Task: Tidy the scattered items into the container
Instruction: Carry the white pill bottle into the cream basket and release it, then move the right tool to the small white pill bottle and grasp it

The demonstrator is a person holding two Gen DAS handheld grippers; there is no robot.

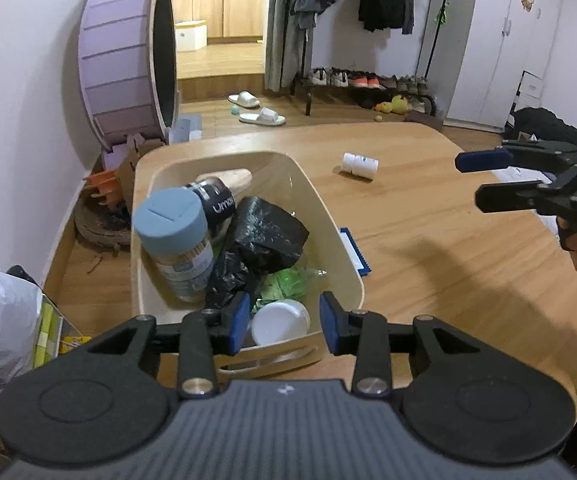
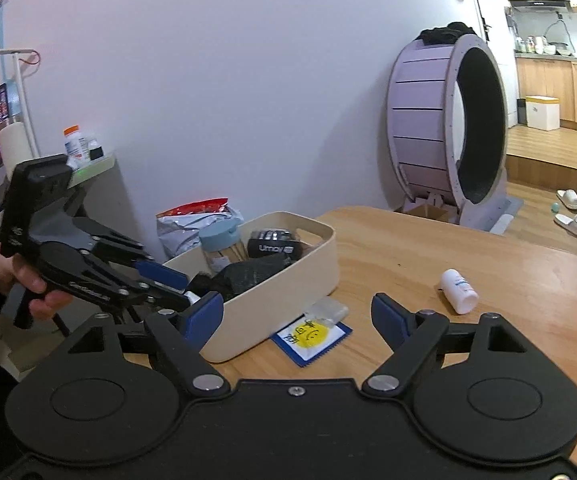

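Right tool spread, empty, nearer of the two: blue-edged sachet lies flat on the desk just ahead between its fingers, touching the container. Left tool parted over the container, pinching nothing.

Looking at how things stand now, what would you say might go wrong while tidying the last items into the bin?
1. The white bottle lies on its side on the table; a nudge from the open right gripper may roll it away.
2. The flat blue packet sits against the bin wall, so pinching it looks awkward.
3. The bin is already crowded; additions might spill over.
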